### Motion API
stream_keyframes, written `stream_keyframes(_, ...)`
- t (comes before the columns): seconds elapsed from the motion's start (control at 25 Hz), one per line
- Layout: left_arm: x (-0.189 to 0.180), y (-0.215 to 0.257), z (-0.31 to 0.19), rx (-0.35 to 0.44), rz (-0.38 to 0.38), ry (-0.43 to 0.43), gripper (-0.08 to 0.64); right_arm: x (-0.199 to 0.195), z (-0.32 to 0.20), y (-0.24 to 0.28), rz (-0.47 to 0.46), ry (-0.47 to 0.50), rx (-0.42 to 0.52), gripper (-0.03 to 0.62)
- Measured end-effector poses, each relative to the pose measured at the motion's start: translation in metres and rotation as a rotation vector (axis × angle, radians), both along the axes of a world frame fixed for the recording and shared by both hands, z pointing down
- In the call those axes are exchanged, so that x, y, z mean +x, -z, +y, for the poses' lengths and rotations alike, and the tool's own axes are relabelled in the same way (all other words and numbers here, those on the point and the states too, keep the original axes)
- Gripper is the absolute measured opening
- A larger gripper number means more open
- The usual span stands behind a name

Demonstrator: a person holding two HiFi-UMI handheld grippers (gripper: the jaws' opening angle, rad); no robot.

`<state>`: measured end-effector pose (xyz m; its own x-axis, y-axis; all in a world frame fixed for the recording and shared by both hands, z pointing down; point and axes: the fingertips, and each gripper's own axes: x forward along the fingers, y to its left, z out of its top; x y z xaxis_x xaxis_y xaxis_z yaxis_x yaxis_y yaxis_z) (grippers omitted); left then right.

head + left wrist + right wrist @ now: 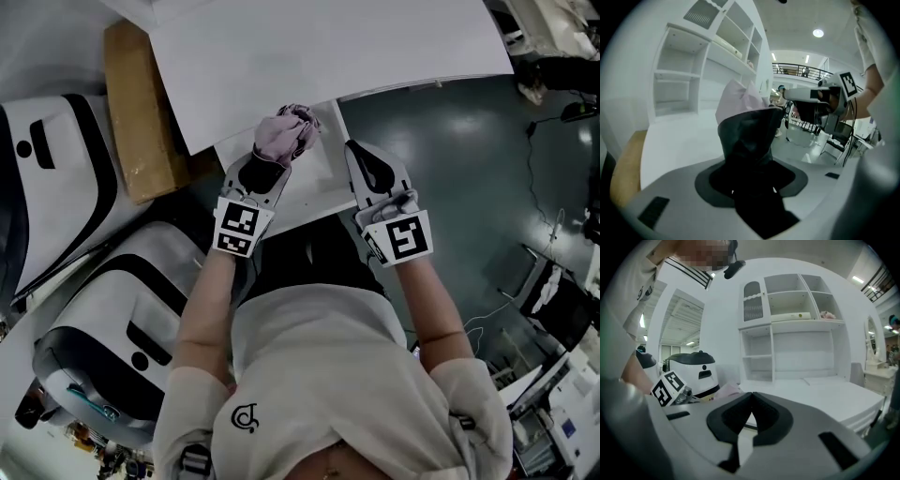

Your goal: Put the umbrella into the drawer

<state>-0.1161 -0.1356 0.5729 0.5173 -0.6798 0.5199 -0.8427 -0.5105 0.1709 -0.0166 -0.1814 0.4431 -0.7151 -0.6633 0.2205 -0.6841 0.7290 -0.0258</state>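
Left gripper point(270, 161) clamps the pink umbrella point(287, 133) at upper centre, over the open white drawer point(323, 178). Right gripper point(357, 153) sits just right, jaws pressed together, empty. The shirt carries a small curled emblem point(246, 417).

Bright, even – fisheye corners (dark)

left hand-held gripper point(750, 129) jaws clamped on pink folded umbrella point(737, 99), white shelf unit point(679, 77) behind left, right hand-held gripper point(808, 94) far right, over white bench point(670, 143)
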Motion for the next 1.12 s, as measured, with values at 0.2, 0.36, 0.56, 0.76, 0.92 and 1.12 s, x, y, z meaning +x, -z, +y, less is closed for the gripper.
stream_keyframes(0.2,0.02,-0.069,-0.007,-0.113,-0.037,-0.068,0.213,0.01,-0.009,-0.028,0.003,0.0,-0.049,0.006)
stream_keyframes(0.36,0.032,-0.113,-0.01,-0.173,-0.088,-0.157,0.213,0.017,-0.017,-0.048,0.02,-0.002,-0.076,0.006)
stream_keyframes(0.56,0.038,-0.154,-0.008,-0.243,-0.138,-0.214,0.213,0.024,-0.024,-0.066,0.024,-0.021,-0.094,0.006)
stream_keyframes(0.76,0.04,-0.187,-0.008,-0.323,-0.185,-0.236,0.215,0.028,-0.029,-0.079,0.025,-0.027,-0.113,0.006)
stream_keyframes(0.92,0.037,-0.212,-0.005,-0.381,-0.217,-0.236,0.215,0.032,-0.032,-0.086,0.021,-0.036,-0.126,0.006)
stream_keyframes(1.12,0.033,-0.227,-0.003,-0.414,-0.221,-0.201,0.216,0.041,-0.035,-0.091,-0.041,-0.068,-0.183,0.006)
